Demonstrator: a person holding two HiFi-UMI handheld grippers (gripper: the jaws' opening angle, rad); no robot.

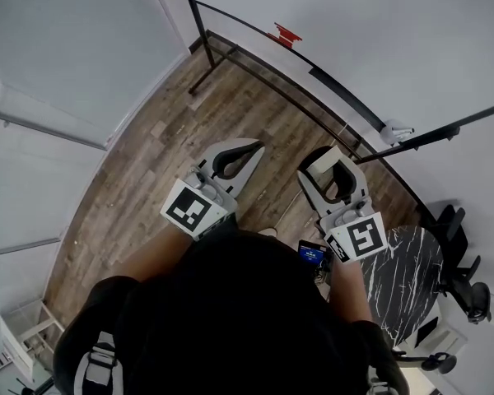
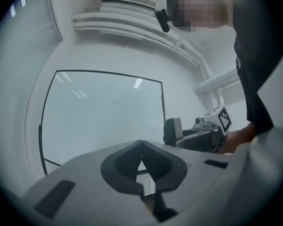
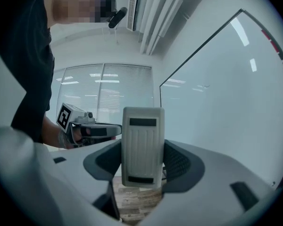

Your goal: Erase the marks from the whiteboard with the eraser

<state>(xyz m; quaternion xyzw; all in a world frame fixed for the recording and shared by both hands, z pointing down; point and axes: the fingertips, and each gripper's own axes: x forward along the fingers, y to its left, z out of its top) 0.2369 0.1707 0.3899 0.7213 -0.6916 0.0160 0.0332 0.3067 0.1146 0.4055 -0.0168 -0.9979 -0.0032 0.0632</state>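
The whiteboard in its black frame stands ahead and to my right. In the left gripper view the whiteboard carries one small faint mark; the same mark shows in the right gripper view. A pale grey ribbed eraser stands upright in my right gripper, which is shut on it. From the head view, the right gripper is held short of the board, apart from it. My left gripper is beside it, its jaws closed and empty, tips meeting in the left gripper view.
Wooden floor lies below. On the board's ledge sit a red object and a white object. A dark marble-topped table and an office chair stand at the right. Blinds cover the wall on the left.
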